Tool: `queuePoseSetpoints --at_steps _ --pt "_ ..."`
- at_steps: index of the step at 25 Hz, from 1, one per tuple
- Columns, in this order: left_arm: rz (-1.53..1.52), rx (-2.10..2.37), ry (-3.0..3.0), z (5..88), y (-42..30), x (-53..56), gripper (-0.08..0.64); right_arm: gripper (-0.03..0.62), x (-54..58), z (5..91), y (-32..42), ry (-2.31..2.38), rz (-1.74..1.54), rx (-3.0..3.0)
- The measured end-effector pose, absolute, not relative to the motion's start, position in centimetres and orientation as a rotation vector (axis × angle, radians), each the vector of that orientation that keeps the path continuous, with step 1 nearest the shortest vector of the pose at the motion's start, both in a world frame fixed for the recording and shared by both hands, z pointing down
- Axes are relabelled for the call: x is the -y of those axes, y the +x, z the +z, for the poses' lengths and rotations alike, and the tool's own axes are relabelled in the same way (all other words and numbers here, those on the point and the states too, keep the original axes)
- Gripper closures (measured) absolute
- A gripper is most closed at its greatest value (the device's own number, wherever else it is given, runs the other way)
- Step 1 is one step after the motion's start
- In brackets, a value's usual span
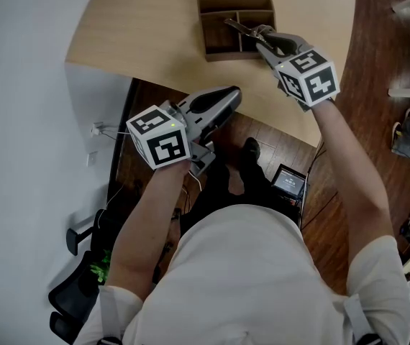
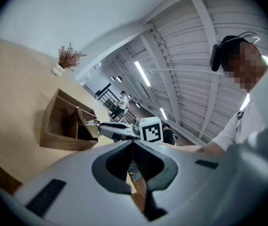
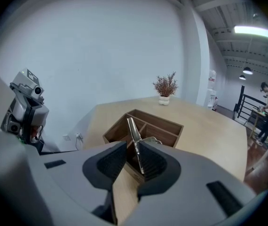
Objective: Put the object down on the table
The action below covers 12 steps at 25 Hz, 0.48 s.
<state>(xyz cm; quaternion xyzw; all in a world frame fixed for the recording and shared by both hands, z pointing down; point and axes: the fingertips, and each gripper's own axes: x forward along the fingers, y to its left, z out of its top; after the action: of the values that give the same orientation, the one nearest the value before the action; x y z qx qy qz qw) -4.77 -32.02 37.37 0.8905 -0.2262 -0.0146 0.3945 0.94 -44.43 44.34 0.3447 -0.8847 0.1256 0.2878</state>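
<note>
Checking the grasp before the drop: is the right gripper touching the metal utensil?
Touching. The right gripper view shows the metal utensil lying against a pad between the right gripper's jaws.

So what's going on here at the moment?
A person is working with a hand-held tool in each hand. The right tool is closed on a thin metal utensil and holds it over the divided wooden box on the table. The utensil's far end points into the box. It has not yet been set on the tabletop. The left tool is shut with nothing in it, held by the table's near edge.
</note>
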Motion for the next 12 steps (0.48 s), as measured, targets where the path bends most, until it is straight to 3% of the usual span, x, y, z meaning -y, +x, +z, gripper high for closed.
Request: queuePoseSetpoints --at_steps 12 --pt "-0.055 0.551 2.287 36.0 -3.7 30.4 0.561 0.532 41.3 42.7 3.3 1.005 0.406 2.364"
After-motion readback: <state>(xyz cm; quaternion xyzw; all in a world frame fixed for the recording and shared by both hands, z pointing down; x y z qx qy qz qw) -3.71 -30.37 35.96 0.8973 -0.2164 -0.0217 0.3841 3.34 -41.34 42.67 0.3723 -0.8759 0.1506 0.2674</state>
